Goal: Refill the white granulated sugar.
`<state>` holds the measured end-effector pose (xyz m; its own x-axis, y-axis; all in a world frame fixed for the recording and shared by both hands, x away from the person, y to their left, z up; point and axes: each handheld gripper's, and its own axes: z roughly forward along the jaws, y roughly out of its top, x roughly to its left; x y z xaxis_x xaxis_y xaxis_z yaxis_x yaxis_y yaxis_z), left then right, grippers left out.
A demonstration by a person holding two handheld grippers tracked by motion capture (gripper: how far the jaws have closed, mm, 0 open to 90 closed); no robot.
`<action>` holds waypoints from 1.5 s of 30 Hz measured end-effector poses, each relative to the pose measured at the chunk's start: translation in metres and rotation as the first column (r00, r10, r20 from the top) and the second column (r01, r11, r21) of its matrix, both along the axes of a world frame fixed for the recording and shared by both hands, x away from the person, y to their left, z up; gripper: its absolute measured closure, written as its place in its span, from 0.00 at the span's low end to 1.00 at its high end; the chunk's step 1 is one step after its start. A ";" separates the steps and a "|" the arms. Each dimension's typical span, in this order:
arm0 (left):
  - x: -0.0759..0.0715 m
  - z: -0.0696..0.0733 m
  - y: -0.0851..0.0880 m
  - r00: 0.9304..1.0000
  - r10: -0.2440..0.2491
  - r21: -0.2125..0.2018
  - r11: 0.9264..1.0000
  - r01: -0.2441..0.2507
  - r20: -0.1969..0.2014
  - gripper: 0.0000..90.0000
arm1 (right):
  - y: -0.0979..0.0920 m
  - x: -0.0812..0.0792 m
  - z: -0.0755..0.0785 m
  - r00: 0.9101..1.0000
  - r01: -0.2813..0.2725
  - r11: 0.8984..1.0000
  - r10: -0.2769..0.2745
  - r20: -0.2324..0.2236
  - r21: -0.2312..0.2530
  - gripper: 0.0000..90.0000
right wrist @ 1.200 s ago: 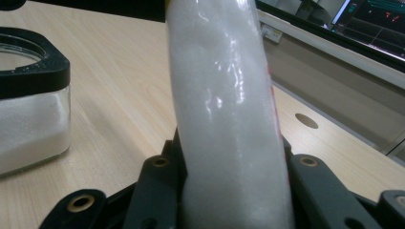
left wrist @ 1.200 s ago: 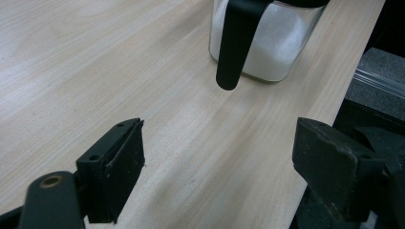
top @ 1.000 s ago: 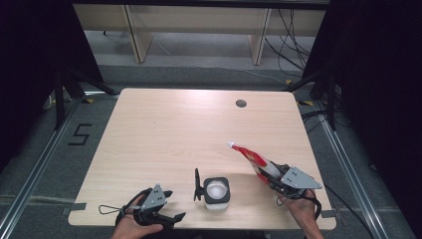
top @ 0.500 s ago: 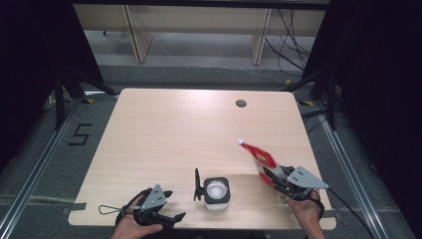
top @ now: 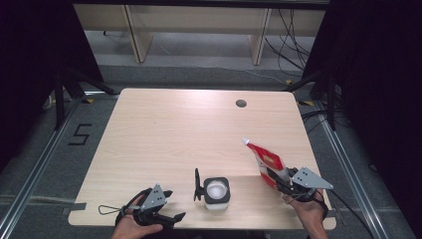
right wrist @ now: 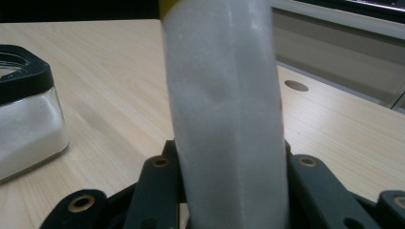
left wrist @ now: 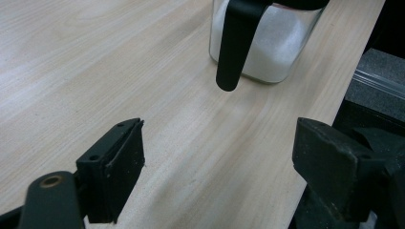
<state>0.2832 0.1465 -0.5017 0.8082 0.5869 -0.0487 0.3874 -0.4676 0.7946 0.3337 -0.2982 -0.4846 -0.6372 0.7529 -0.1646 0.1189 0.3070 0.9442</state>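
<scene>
Pouch [top: 265,163] of red and white sits clamped between the jaws of the right gripper [top: 278,180], at the near right of the tabletop [top: 169,129]. The jaws are partly closed and press on the lower part of the pouch from both sides; in the right gripper view the pale, frosted back of the pouch [right wrist: 224,109] rises straight up out of the jaws, with a thin strip of yellow at its top edge. In the high view the pouch leans up and away from the gripper toward the far left, its small white tip at the top, its face red with a white and yellow patch.

Just left of the pouch, near the front edge, stands a clear square jar [top: 217,193] with a black rim, part filled with white grains. A black handle [top: 197,184] stands off its left side.

The left gripper [top: 166,205] rests at the near left of the tabletop, its jaws wide open and holding nothing. In the left gripper view bare wood lies between the jaws, and the jar [left wrist: 267,43] with its handle [left wrist: 236,45] stands beyond them, apart from both
</scene>
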 end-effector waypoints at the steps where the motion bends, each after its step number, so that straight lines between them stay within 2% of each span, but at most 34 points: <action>1: 0.000 0.000 0.000 1.000 -0.003 -0.002 1.000 0.003 0.004 0.20 | -0.001 0.000 0.000 1.000 0.003 1.000 -0.003 -0.005 0.001 0.75; 3: 0.000 -0.001 -0.001 1.000 0.002 -0.018 1.000 -0.002 -0.003 0.20 | -0.002 -0.001 0.000 1.000 -0.001 1.000 0.001 -0.016 -0.002 0.75; 4: 0.000 0.000 0.000 1.000 0.000 0.000 1.000 0.000 0.001 0.20 | -0.002 -0.002 0.000 1.000 0.010 1.000 -0.009 -0.024 0.019 0.75; 5: 0.000 0.000 0.000 1.000 0.000 -0.003 1.000 0.000 -0.002 0.20 | -0.003 -0.002 0.000 1.000 0.015 1.000 -0.014 -0.015 0.015 0.75; 6: 0.000 0.000 0.000 1.000 -0.006 0.003 1.000 0.006 0.000 0.20 | -0.004 -0.003 0.000 0.999 0.020 1.000 -0.019 -0.027 0.016 0.75; 7: -0.001 -0.001 -0.002 1.000 0.001 -0.028 1.000 -0.001 -0.005 0.20 | -0.006 -0.004 0.000 0.999 0.015 1.000 -0.014 -0.029 0.013 0.75; 8: -0.001 -0.001 -0.002 1.000 0.001 -0.028 1.000 -0.001 -0.007 0.20 | -0.008 -0.004 0.001 1.000 0.013 1.000 -0.012 -0.029 0.006 0.76; 9: -0.001 -0.001 -0.002 1.000 0.000 -0.027 1.000 0.000 -0.003 0.20 | -0.009 -0.006 0.001 0.998 0.010 1.000 -0.009 -0.058 0.016 0.76; 10: 0.000 0.000 0.000 1.000 -0.003 -0.003 1.000 0.003 0.000 0.20 | -0.010 -0.007 0.001 0.998 0.027 0.999 -0.025 -0.063 0.037 0.76; 11: 0.000 0.000 -0.001 1.000 -0.005 -0.009 1.000 0.005 -0.005 0.20 | -0.013 -0.007 0.001 0.999 0.034 0.999 -0.032 -0.035 0.033 0.76; 14: 0.001 0.000 0.000 1.000 -0.017 0.005 1.000 0.017 0.007 0.20 | -0.017 -0.011 0.001 0.996 0.050 0.997 -0.045 -0.076 0.061 0.76; 16: 0.000 -0.001 -0.002 1.000 -0.003 -0.025 1.000 0.003 -0.002 0.20 | -0.021 -0.013 0.001 0.995 0.070 0.996 -0.065 -0.071 0.064 0.77; 17: -0.001 -0.001 -0.002 1.000 0.000 -0.033 0.999 -0.001 -0.007 0.20 | -0.024 -0.013 0.001 0.995 0.055 0.997 -0.050 -0.084 0.059 0.77; 18: 0.000 -0.001 -0.003 1.000 0.000 -0.034 0.999 0.000 -0.009 0.20 | -0.025 -0.012 0.000 0.997 0.057 0.997 -0.054 -0.061 0.057 0.77; 20: 0.000 -0.001 -0.003 1.000 0.000 -0.035 0.999 0.000 -0.007 0.20 | -0.025 -0.016 0.001 0.993 0.069 0.995 -0.061 -0.100 0.073 0.77; 24: 0.000 -0.001 -0.002 1.000 -0.005 -0.028 1.000 0.005 0.000 0.20 | -0.025 -0.016 0.001 0.993 0.072 0.995 -0.064 -0.098 0.076 0.77; 25: 0.001 0.000 -0.001 1.000 -0.019 -0.014 1.000 0.020 0.015 0.20 | -0.025 -0.016 0.001 0.992 0.075 0.994 -0.065 -0.108 0.084 0.77; 27: 0.001 -0.001 -0.001 1.000 -0.017 -0.015 1.000 0.017 0.018 0.20 | -0.023 -0.018 0.001 0.991 0.090 0.991 -0.078 -0.112 0.102 0.77; 28: 0.001 -0.001 -0.001 1.000 -0.016 -0.015 1.000 0.017 0.019 0.20 | -0.024 -0.017 0.001 0.992 0.086 0.991 -0.076 -0.099 0.099 0.77; 30: 0.002 -0.001 -0.001 1.000 -0.015 -0.016 1.000 0.015 0.018 0.20 | -0.025 -0.018 0.002 0.992 0.078 0.993 -0.068 -0.104 0.088 0.76; 31: 0.001 -0.001 -0.002 1.000 -0.014 -0.024 1.000 0.015 0.013 0.20 | -0.024 -0.019 0.002 0.991 0.094 0.991 -0.084 -0.102 0.091 0.75; 33: 0.002 -0.001 -0.001 1.000 -0.017 -0.017 1.000 0.017 0.016 0.20 | -0.025 -0.021 0.002 0.990 0.086 0.992 -0.076 -0.115 0.088 0.74; 35: 0.002 0.000 -0.001 1.000 -0.018 -0.014 1.000 0.019 0.016 0.20 | -0.025 -0.023 0.002 0.991 0.097 0.991 -0.087 -0.101 0.098 0.73; 36: 0.001 -0.001 -0.002 1.000 -0.015 -0.024 1.000 0.015 0.013 0.20 | -0.026 -0.025 0.003 0.989 0.092 0.991 -0.080 -0.122 0.095 0.72; 37: 0.001 -0.001 -0.002 1.000 -0.016 -0.021 1.000 0.017 0.013 0.20 | -0.026 -0.025 0.004 0.991 0.094 0.991 -0.084 -0.106 0.092 0.71; 40: 0.001 -0.001 -0.002 1.000 -0.016 -0.023 1.000 0.016 0.014 0.20 | -0.026 -0.030 0.006 0.987 0.113 0.988 -0.100 -0.123 0.104 0.67; 41: 0.001 -0.001 -0.002 1.000 -0.016 -0.023 1.000 0.016 0.014 0.20 | -0.028 -0.030 0.006 0.990 0.104 0.989 -0.093 -0.108 0.107 0.66; 42: 0.001 -0.001 -0.002 1.000 -0.011 -0.032 0.999 0.012 0.012 0.20 | -0.029 -0.031 0.007 0.990 0.084 0.990 -0.070 -0.124 0.114 0.65; 43: 0.001 -0.001 -0.002 1.000 -0.011 -0.032 0.999 0.011 0.012 0.20 | -0.028 -0.033 0.008 0.989 0.103 0.987 -0.088 -0.119 0.127 0.62; 44: 0.001 -0.001 -0.002 1.000 -0.014 -0.023 1.000 0.015 0.014 0.20 | -0.029 -0.035 0.008 0.989 0.116 0.986 -0.103 -0.108 0.116 0.59; 45: 0.001 -0.001 -0.002 1.000 -0.014 -0.025 1.000 0.014 0.014 0.20 | -0.030 -0.038 0.009 0.984 0.136 0.983 -0.120 -0.130 0.123 0.55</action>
